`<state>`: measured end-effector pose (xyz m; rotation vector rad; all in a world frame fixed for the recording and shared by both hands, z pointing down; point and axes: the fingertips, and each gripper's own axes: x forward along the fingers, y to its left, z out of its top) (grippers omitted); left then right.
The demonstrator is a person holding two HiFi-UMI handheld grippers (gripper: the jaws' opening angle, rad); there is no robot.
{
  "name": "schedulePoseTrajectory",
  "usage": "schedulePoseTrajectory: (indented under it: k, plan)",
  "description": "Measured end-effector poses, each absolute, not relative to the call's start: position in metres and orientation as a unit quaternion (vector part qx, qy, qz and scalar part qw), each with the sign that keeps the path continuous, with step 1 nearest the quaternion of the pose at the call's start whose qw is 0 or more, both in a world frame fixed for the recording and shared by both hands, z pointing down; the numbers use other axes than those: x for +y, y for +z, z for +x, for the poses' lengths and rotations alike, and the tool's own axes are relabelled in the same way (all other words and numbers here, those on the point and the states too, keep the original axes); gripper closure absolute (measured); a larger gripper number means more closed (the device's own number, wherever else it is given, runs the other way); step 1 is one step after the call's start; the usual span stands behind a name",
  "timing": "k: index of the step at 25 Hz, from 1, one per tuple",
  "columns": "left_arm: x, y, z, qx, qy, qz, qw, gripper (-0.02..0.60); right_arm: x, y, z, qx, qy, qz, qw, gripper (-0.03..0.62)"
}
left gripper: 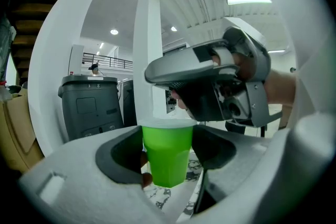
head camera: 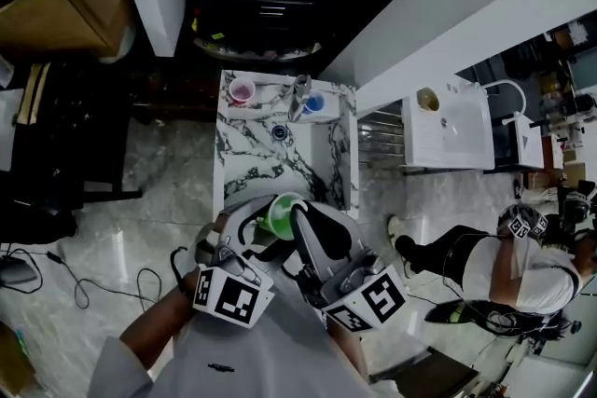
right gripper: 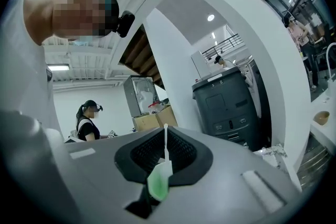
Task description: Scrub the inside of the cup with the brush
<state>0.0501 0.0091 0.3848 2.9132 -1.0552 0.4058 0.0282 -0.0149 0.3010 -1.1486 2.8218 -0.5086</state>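
Observation:
A green cup (head camera: 279,212) is held up over the near end of the marble table (head camera: 244,165). My left gripper (head camera: 262,226) is shut on it from the left. In the left gripper view the cup (left gripper: 167,153) stands upright between the two jaws, with its pale rim level. My right gripper (head camera: 302,221) reaches in from the right, its tip at the cup's rim, and it hangs just above the cup as a grey body (left gripper: 218,84). It is shut on the brush (right gripper: 159,180), a thin white stem with a green and white end clamped between its jaws. The bristle end is hidden.
At the table's far end stand a pink cup (head camera: 242,91), a blue cup (head camera: 314,103) and a metal faucet (head camera: 300,95), with a drain (head camera: 280,133) nearby. A person (head camera: 504,261) is on the floor at right, beside a white counter (head camera: 448,128). Cables (head camera: 65,280) lie at left.

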Motion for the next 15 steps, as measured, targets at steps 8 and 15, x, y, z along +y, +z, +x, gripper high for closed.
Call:
schedulePoseTrajectory:
  k: [8, 15]
  plan:
    - [0.000, 0.384, 0.044, -0.346, 0.128, 0.929, 0.004, 0.282, -0.001, 0.310, 0.022, 0.928, -0.165, -0.335, -0.004, 0.572]
    - [-0.002, 0.377, 0.040, -0.349, 0.121, 0.929, 0.006, 0.282, -0.007, 0.309, 0.030, 0.925, -0.156, -0.345, -0.020, 0.572]
